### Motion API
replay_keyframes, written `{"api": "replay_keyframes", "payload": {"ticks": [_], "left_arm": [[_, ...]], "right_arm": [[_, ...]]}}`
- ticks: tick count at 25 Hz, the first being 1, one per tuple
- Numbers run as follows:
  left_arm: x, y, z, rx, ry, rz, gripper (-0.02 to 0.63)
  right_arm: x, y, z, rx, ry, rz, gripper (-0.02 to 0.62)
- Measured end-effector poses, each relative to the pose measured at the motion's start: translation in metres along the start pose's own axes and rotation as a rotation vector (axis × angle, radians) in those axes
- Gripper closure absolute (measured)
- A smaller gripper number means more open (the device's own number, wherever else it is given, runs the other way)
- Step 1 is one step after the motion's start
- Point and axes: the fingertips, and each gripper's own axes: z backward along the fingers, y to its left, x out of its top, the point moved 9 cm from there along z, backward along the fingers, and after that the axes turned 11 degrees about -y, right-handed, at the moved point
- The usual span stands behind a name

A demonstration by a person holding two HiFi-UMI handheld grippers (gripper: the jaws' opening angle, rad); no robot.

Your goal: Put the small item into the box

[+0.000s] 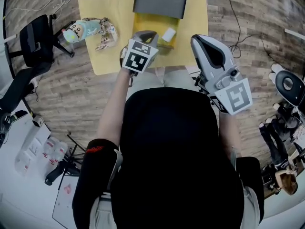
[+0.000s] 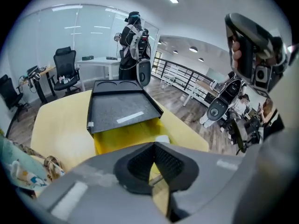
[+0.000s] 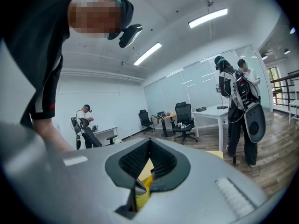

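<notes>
An open yellow box [image 1: 151, 24] stands on the yellow table [image 1: 102, 4], its dark grey lid [image 1: 159, 0] folded back at the far side. A small white item [image 1: 168, 34] lies inside the box near its right front corner; in the left gripper view the item [image 2: 162, 138] shows just beyond the jaws, in front of the lid [image 2: 119, 108]. My left gripper [image 1: 147, 34] hovers over the box's front edge, shut with nothing between its jaws [image 2: 154, 143]. My right gripper [image 1: 199, 39] is raised off the table's right front corner, shut and empty [image 3: 149, 141].
A patterned soft toy [image 1: 90, 31] lies on the table's left part. A black office chair [image 1: 35, 37] stands on the wooden floor to the left. People with equipment [image 3: 240, 106] stand across the room near white desks and chairs [image 3: 183, 120].
</notes>
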Motion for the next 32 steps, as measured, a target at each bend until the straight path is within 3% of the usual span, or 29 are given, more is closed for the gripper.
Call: {"api": "replay_keyframes", "payload": {"ticks": [6,13,23,32], "left_arm": [[0.004,0.003,0.034,-0.033,-0.078,-0.027,0.604],[0.016,0.011,0.081,-0.099,-0.235,-0.017,0.604],[0.063,0.007,0.163,-0.159,-0.527,-0.099,0.604],[0.093,-0.003,0.224,-0.184,-0.716,-0.209,0.604]], "right_arm": [[0.002,0.026,-0.001,-0.049,-0.012,0.011,0.594],[0.002,0.059,-0.006,-0.111,-0.031,0.034,0.594],[0.005,0.106,-0.013,-0.179,-0.082,0.076,0.594],[0.022,0.141,-0.015,-0.208,-0.136,0.115,0.594]]}}
